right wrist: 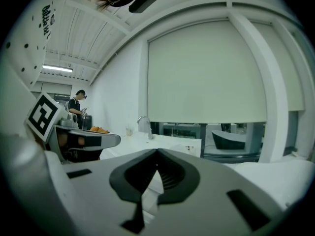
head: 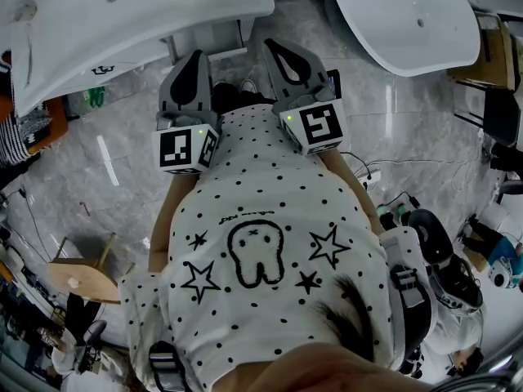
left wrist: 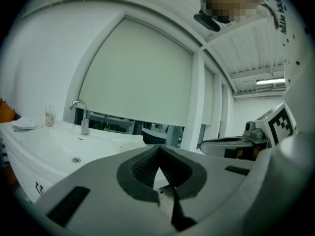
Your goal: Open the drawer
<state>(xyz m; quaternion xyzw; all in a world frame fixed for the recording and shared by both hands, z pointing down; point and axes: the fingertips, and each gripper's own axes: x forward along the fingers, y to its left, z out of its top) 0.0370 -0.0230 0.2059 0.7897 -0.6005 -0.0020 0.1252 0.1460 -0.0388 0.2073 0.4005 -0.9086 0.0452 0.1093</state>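
I can pick out no drawer in any view. Both grippers are held side by side in front of the person's dotted white shirt [head: 261,243], pointing away over the floor. My left gripper [head: 194,58] has its jaws together with nothing between them; in the left gripper view its tips [left wrist: 158,149] meet in front of a white washbasin [left wrist: 59,146]. My right gripper [head: 280,49] is likewise shut and empty, and its tips [right wrist: 157,154] meet in the right gripper view. Each gripper shows at the edge of the other's view: the right gripper [left wrist: 231,144] and the left gripper [right wrist: 83,140].
A white washbasin counter [head: 122,15] with a tap [left wrist: 81,114] stands ahead at the left, a white tub [head: 409,15] ahead at the right. Grey marble floor [head: 106,153] lies between. A wooden stool [head: 78,280], floor cables [head: 384,170] and a distant person [right wrist: 76,104] are around.
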